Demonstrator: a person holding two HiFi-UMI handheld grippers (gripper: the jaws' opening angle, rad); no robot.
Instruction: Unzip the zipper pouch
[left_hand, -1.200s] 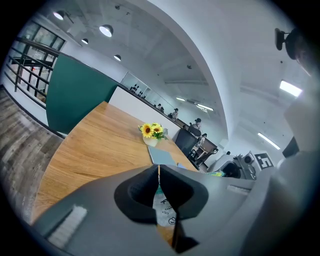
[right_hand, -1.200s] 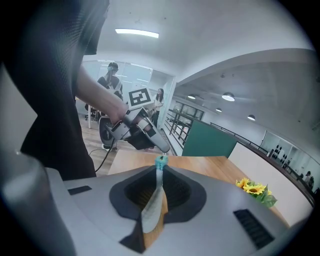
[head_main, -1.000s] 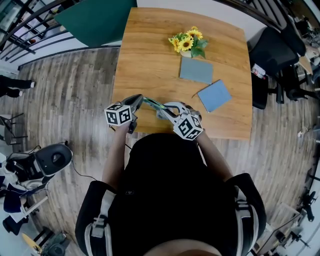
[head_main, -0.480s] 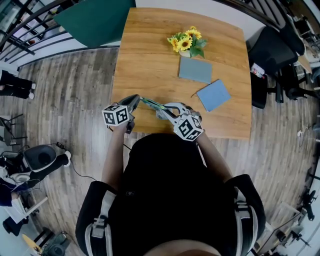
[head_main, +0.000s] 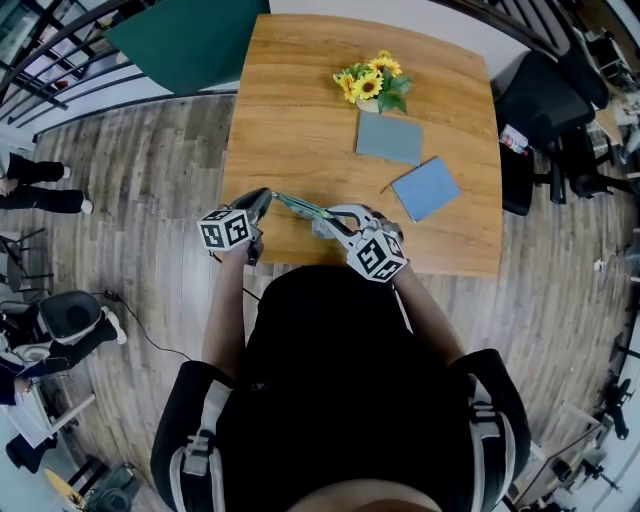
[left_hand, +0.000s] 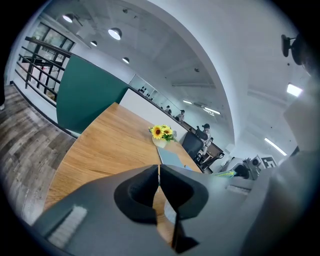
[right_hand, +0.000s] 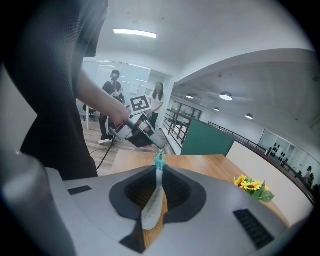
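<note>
zipper pouch (head_main: 298, 206) taut between left hand-held gripper (head_main: 267, 194) and right hand-held gripper (head_main: 325, 222)

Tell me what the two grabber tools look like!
The left gripper and right gripper are smooth grey plastic with black padded jaws. Each carries a white cube printed with black square markers. The person wears a black top.

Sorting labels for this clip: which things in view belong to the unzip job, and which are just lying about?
In the job:
grey fabric zipper pouch with teal zip
left gripper and right gripper, both shut on it

Lying about:
yellow sunflower bunch
two flat blue-grey rectangular items
wooden table they rest on
</note>
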